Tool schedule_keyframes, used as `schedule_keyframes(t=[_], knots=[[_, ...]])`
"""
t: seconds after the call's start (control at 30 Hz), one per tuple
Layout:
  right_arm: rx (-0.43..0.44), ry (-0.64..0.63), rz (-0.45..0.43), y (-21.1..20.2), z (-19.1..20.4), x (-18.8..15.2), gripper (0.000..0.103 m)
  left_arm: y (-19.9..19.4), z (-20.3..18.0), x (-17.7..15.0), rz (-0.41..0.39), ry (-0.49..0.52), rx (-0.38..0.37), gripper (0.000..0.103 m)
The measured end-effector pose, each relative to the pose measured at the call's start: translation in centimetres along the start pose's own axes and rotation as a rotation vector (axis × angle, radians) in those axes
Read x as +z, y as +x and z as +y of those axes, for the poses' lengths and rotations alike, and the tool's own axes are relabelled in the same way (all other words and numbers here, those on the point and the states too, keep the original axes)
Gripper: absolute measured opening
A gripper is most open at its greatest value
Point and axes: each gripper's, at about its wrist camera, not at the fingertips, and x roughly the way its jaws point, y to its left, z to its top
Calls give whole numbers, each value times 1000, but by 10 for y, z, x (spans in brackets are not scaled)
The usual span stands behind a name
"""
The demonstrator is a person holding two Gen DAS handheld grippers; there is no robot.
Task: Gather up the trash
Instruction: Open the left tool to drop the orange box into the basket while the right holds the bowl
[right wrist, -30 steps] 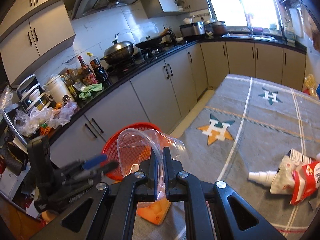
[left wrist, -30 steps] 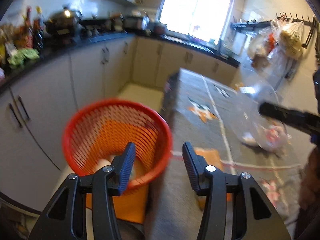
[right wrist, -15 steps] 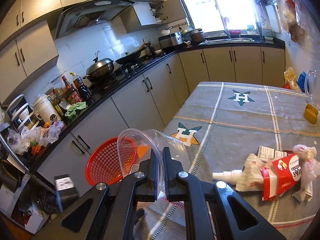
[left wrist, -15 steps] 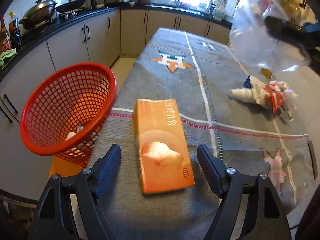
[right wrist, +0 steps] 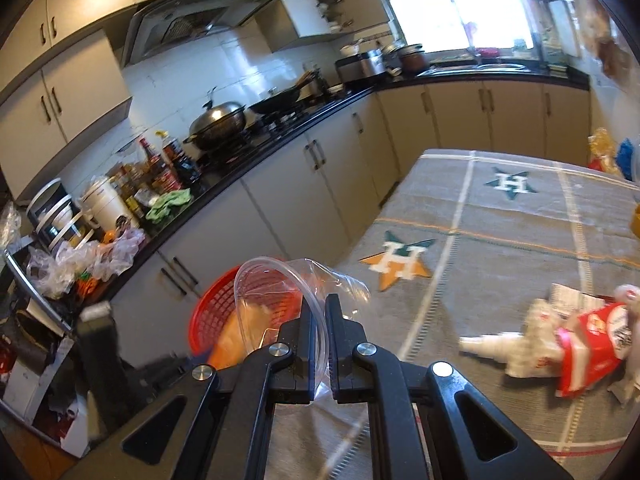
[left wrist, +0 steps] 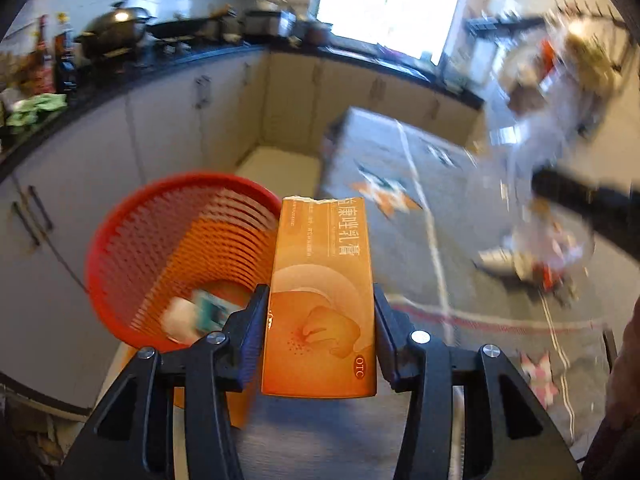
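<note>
Orange medicine box [left wrist: 320,300] marked "OTC", clamped between closing left hand-held gripper [left wrist: 318,340] jaws; right hand-held gripper [right wrist: 318,344] pinching clear plastic bag [right wrist: 280,292].

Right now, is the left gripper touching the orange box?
Touching. The left wrist view shows the left gripper closing, both pads flush against the sides of the orange box, no gap.
</note>
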Motion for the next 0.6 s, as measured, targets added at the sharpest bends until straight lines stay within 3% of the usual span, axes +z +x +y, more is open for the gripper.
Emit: schedule_keyframes(t=[0.2, 0.5, 0.57, 0.6], knots=[[91, 0, 76, 50, 33, 10, 6, 4, 56, 16, -7, -92, 98, 47], [139, 14, 174, 134, 62, 15, 7, 38, 100, 13, 41, -164, 150, 47], [133, 22, 192, 146, 60, 14, 13, 37, 102, 11, 45, -169, 147, 50], [136, 26, 195, 148, 59, 13, 24, 37, 103, 11, 42, -170, 149, 56]])
